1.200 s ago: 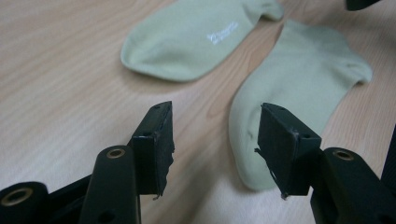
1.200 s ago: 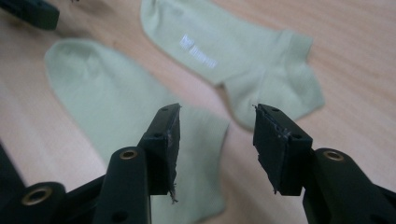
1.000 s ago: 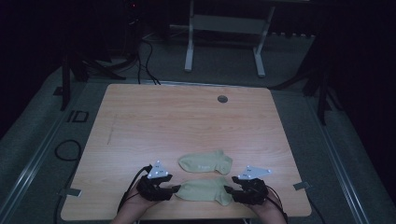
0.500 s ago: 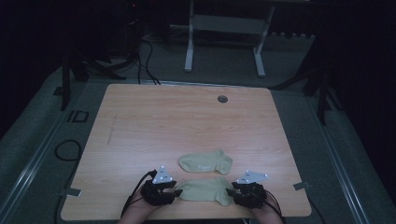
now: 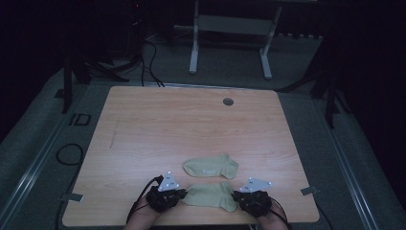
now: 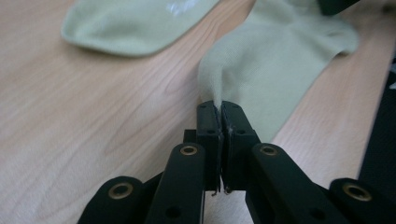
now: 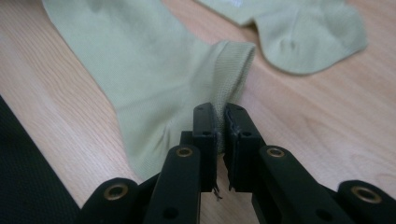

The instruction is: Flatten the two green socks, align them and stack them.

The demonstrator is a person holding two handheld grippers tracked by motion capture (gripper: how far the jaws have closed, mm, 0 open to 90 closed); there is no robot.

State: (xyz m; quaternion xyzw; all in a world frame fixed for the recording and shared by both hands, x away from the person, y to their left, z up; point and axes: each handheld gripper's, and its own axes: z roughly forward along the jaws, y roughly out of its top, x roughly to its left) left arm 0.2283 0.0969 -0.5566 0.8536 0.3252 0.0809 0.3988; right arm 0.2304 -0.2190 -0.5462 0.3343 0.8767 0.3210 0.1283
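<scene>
Right now the near sock (image 5: 208, 195) lies flat along the front edge of the table (image 5: 191, 124), its long axis running side to side between the two grippers; the left gripper (image 5: 178, 195) has its jaws clamped on the toe end, and the left gripper view shows the fabric (image 6: 275, 60) pulled up into a small peak where the closed jaws bite it; the right gripper (image 5: 235, 196) is clamped on the cuff end, and the right gripper view shows the ribbed cuff (image 7: 231, 74) pinched between its jaws, with a slight gap lower down where the cloth sits. Each hand thus holds its own end, neither nearer than the other; the sock stretches straight away from each gripper toward the opposite one.

The second sock (image 5: 210, 166) lies just beyond, parallel, apart from the held one by a narrow strip of bare wood, its cuff end at the right like the first; I judge the coming move to be a lift and carry forward to lay one sock on the other, so the short gap straight ahead is what matters; nothing stands in that path; the small round hole (image 5: 228, 101) near the far edge is well apart.
</scene>
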